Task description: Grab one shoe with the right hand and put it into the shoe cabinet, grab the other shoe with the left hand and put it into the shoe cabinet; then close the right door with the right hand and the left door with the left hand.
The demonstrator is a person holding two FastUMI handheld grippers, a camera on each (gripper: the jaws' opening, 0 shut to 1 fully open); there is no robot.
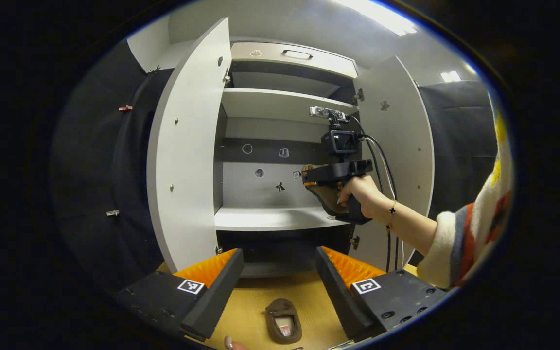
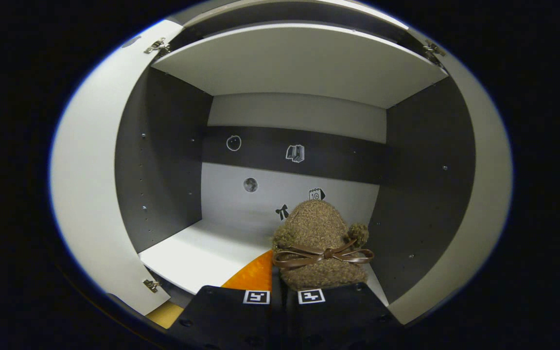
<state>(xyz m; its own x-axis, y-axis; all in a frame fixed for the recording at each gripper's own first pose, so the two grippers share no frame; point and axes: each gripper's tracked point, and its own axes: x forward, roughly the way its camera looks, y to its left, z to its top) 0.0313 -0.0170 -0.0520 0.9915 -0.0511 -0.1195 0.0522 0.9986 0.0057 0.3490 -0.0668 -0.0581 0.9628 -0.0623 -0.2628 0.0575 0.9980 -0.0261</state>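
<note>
Booth interior, black cloth walls, wooden floor [image 1: 255,301]. Shoe cabinet [image 1: 280,146] at centre, left door [image 1: 187,155] and right door [image 1: 396,146] both swung open; pale shelf [image 1: 270,218] inside, small stickers on back panel. Left gripper [image 1: 280,287] near, low, jaws released and spread, second shoe [image 1: 284,321] lying on floor between its fingers, untouched. Right gripper [image 2: 284,291], farther right, held by hand [image 1: 365,194], jaws clenched, grasping fuzzy brown shoe [image 2: 316,243] with ribbon bow, held over right end of shelf.
</note>
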